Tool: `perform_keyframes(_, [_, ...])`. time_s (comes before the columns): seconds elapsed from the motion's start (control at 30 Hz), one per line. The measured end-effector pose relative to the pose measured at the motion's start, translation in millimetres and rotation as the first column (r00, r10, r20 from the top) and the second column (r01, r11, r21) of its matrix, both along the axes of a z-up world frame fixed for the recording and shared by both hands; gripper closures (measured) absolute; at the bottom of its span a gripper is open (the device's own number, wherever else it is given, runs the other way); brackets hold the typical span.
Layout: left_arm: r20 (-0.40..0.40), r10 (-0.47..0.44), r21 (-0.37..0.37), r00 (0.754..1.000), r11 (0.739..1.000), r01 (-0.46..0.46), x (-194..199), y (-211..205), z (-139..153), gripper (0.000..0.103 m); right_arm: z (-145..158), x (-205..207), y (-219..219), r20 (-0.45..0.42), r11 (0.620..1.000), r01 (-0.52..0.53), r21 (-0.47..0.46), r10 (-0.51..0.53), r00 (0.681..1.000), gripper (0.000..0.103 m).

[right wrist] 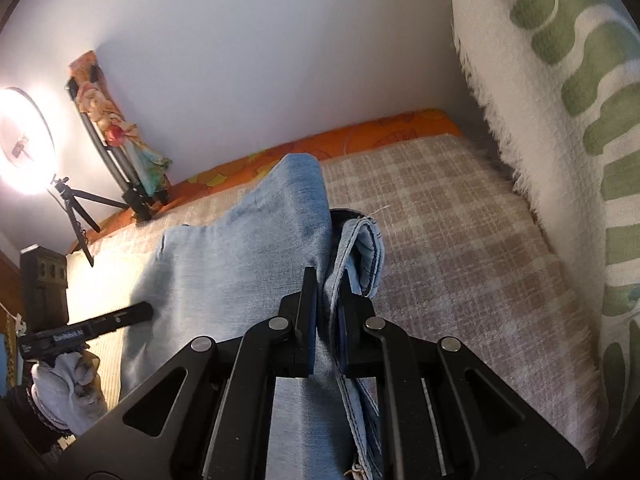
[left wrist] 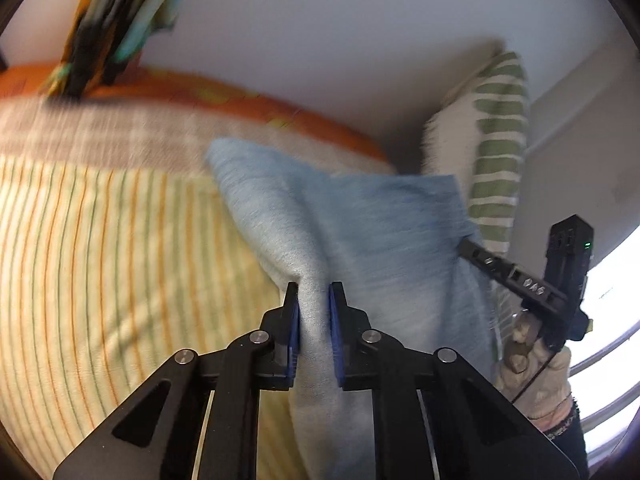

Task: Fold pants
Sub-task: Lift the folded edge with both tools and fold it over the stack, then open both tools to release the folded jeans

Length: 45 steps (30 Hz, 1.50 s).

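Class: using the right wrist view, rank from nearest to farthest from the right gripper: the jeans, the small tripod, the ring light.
1. Jeans: clamped in the right gripper.
2. Small tripod: far left, on the bed.
3. Ring light: left edge, beyond the tripod.

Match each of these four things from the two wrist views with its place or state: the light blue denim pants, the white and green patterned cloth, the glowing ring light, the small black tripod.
Things:
1. light blue denim pants
2. white and green patterned cloth
3. glowing ring light
4. small black tripod

Places or states:
A. hangs down at the right side of the bed
B. stands on the bed near the orange edge
C. pinched between the pads of both grippers
D. shines at the far left, in the right wrist view

Pairs: 1-C, 2-A, 3-D, 4-B
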<state>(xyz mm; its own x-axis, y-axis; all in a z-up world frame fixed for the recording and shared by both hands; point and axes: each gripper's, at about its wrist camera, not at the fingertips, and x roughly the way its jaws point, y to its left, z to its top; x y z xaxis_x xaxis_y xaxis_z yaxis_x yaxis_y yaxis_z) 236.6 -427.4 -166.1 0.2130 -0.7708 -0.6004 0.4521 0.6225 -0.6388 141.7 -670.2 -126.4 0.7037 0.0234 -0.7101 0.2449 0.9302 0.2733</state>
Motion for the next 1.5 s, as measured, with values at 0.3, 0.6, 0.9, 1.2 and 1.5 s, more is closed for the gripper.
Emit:
perform_keyframes(0.3, [0.098, -0.021, -0.074, 0.995, 0.997, 0.029, -8, 11, 51, 0.093, 50, -22, 25, 0.090, 0.999, -0.038, -0.037, 0.041, 0.995, 0.094])
perform_keyframes(0.6, [0.198, 0.030, -0.099, 0.980, 0.995, -0.010, 25, 14, 90, 0.094, 93, 10, 35, 0.164, 0.994, -0.062, -0.086, 0.075, 0.984, 0.094])
perform_keyframes(0.9, [0.215, 0.062, -0.012, 0.975, 0.998, -0.061, 99, 1, 62, 0.094, 76, 95, 23, 0.106, 0.990, -0.067, -0.123, 0.080, 0.991, 0.094])
perform_keyframes(1.2, [0.261, 0.093, 0.110, 0.961, 0.986, -0.125, 140, -9, 32, 0.094, 14, 157, 6, -0.006, 0.986, -0.037, -0.162, 0.037, 0.999, 0.094])
perform_keyframes(1.5, [0.277, 0.014, 0.143, 0.961, 0.988, -0.056, 121, 1, 30, 0.094, 8, 144, -8, -0.049, 0.973, 0.091, -0.211, -0.104, 0.993, 0.068])
